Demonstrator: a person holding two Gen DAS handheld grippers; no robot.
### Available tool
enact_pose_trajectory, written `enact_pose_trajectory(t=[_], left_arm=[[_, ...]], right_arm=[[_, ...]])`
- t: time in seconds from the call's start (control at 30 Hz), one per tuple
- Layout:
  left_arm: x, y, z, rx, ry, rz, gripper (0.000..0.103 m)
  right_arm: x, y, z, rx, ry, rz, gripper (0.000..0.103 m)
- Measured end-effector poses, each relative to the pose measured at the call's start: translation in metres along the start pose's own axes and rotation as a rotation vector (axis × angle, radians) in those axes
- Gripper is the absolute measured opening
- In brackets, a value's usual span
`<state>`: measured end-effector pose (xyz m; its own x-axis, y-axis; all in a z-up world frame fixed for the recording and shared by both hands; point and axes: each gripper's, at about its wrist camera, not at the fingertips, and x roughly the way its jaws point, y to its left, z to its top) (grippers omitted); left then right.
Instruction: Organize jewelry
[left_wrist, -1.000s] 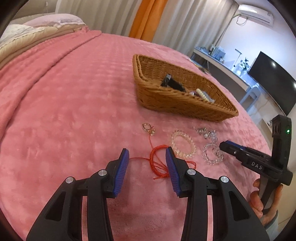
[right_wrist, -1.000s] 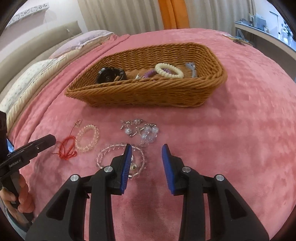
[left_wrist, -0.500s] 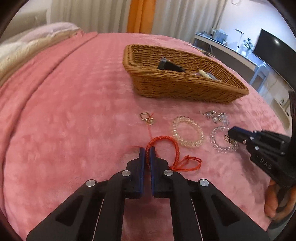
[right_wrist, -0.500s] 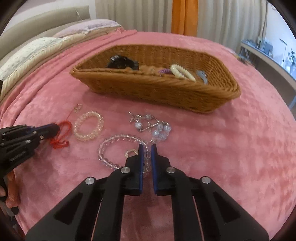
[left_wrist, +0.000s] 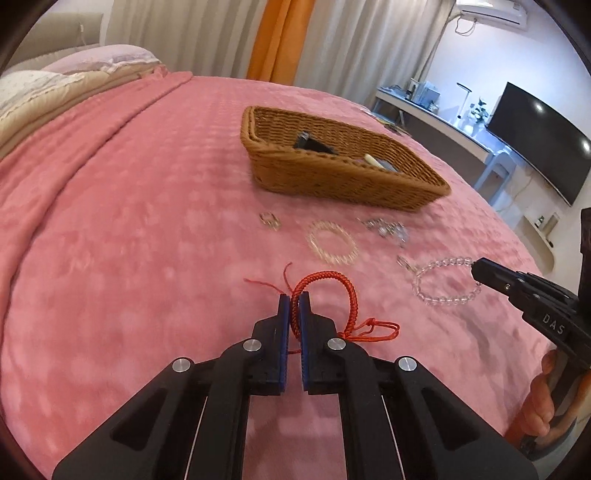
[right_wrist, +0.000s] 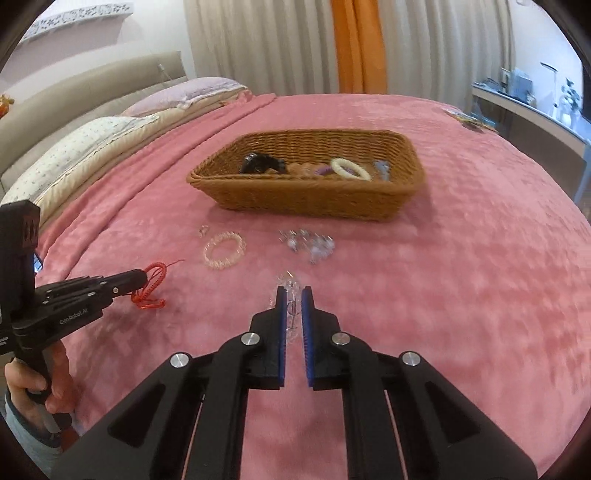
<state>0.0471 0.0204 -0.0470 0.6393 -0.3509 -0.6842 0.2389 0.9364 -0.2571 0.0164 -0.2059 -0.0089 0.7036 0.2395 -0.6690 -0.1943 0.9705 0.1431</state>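
My left gripper (left_wrist: 294, 296) is shut on a red cord bracelet (left_wrist: 338, 284) and holds it above the pink blanket; it also shows in the right wrist view (right_wrist: 153, 282). My right gripper (right_wrist: 294, 291) is shut on a clear bead bracelet (right_wrist: 291, 286), which hangs from its tips in the left wrist view (left_wrist: 443, 282). A wicker basket (left_wrist: 369, 184) with several pieces of jewelry stands beyond. A pale pink bead bracelet (left_wrist: 332, 242), a silver crystal chain (left_wrist: 388, 229) and a small gold clasp (left_wrist: 269, 220) lie on the blanket before the basket.
The pink blanket (left_wrist: 129, 221) covers the whole bed. Pillows (right_wrist: 92, 147) lie at the far left. A desk and a dark screen (left_wrist: 535, 136) stand off the bed's right side. The basket (right_wrist: 306, 195) holds a black item, a white ring and others.
Both grippers closed, the left on the red cord bracelet, the right on the clear bead bracelet, and both have lifted their bracelets off the blanket.
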Motion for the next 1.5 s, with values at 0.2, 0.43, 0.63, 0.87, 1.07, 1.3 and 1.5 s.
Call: enact_pose_trajectory(t=[0.2,0.43,0.63,0.87,1.07,1.3,1.5], left_arm=[[0.016,-0.005,-0.01,0.037,0.073,-0.008,0.003],[0.019,-0.013,-0.016,0.103,0.087,-0.076,0.025],[0.008,-0.008,-0.015,0.118,0.086,-0.085,0.04],[0.014,-0.01,-0.013,0.112,0.088,-0.071,0.04],[0.022,-0.031,-0.02,0.204,0.083,0.04,0.023],[0.015,-0.03,-0.021,0.208,0.048,0.042,0.003],[0.002,-0.03,-0.015,0.204,-0.01,-0.024,0.003]], right_arm=[[0.013,-0.027,-0.02,0.069,0.074,-0.055,0.006],[0.023,-0.038,-0.028,0.108,0.091,-0.029,0.008],[0.01,-0.037,-0.024,0.092,0.05,-0.051,0.035],[0.017,-0.028,-0.009,0.042,0.063,-0.104,0.035],[0.037,-0.021,-0.018,0.003,0.11,-0.105,0.035],[0.04,-0.006,-0.022,-0.068,0.106,-0.13,0.006],[0.021,0.013,-0.019,-0.136,0.026,-0.136,0.006]])
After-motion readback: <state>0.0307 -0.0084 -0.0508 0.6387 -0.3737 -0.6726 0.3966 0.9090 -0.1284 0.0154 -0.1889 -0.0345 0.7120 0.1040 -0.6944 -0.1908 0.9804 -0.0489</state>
